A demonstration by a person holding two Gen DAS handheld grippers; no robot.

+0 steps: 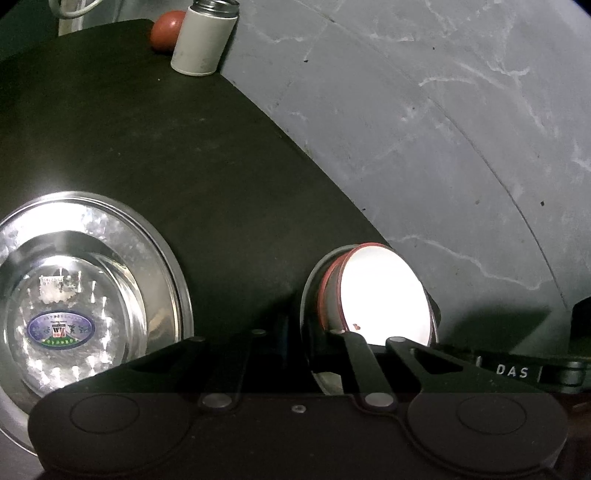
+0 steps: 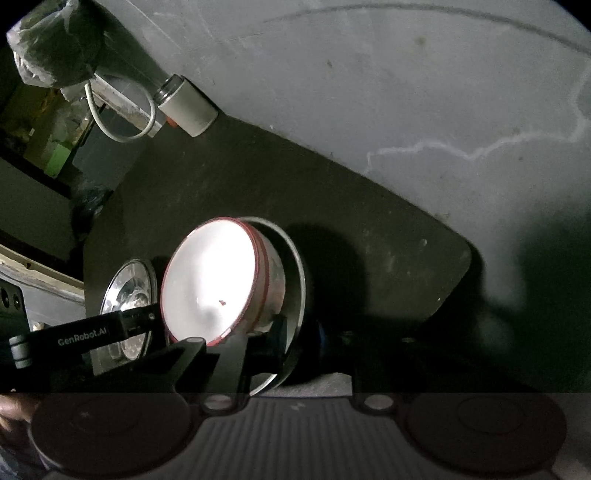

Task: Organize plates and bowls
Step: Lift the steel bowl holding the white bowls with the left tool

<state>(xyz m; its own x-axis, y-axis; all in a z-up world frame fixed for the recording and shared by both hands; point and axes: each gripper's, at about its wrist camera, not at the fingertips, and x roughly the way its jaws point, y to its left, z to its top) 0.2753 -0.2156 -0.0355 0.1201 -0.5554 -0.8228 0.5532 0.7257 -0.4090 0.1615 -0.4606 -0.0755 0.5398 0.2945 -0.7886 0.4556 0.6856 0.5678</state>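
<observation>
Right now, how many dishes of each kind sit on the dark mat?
Steel plates: 2, large steel plate and small steel plate
Steel bowl: 1
Red-rimmed white bowl: 1
Total: 4

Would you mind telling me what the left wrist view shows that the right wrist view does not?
Only the left wrist view shows the oval blue sticker inside the shiny steel plate and the round reddish-brown ball behind the white cylindrical canister. Only the right wrist view shows a crumpled clear plastic bag, a looped white cable and the far rounded corner of the black mat. Both show the red-rimmed white bowl nested in a grey bowl, the steel plate and the canister.
</observation>
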